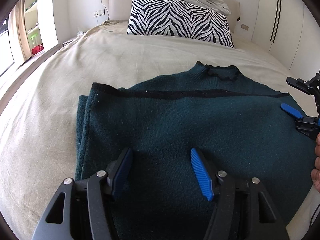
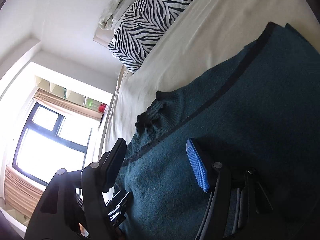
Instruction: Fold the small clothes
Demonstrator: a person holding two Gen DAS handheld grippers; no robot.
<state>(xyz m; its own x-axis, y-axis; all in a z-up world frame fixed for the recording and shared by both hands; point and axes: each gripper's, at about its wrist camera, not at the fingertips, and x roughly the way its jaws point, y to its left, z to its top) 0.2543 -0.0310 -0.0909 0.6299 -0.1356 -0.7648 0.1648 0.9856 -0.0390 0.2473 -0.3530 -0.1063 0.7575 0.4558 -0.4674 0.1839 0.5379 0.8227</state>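
Two grippers: left gripper and right gripper, both spread wide with nothing between the pads
Left gripper spot: hanging over the near half of the sweater, can't tell if the tips touch the knit
Right gripper spot: over the sweater's right edge, tilted hard sideways; one finger is past the edge with the window behind it
Sweater location: flat on the bed, bottom half folded up, so the black hem band runs straight across below the collar
Edges: left side shows stacked folded layers; frilly black-trimmed collar points toward the pillow
Open room: lots of bare sheet left of the sweater and between collar and pillow; far less on the right
Writing: some tiny lettering on a black part low in the right view, too small to read
Textures: sweater is fuzzy dark teal knit with pale lint specks; sheet is creased cream cloth; pillow is zebra print; gripper pads are ribbed blue on black arms
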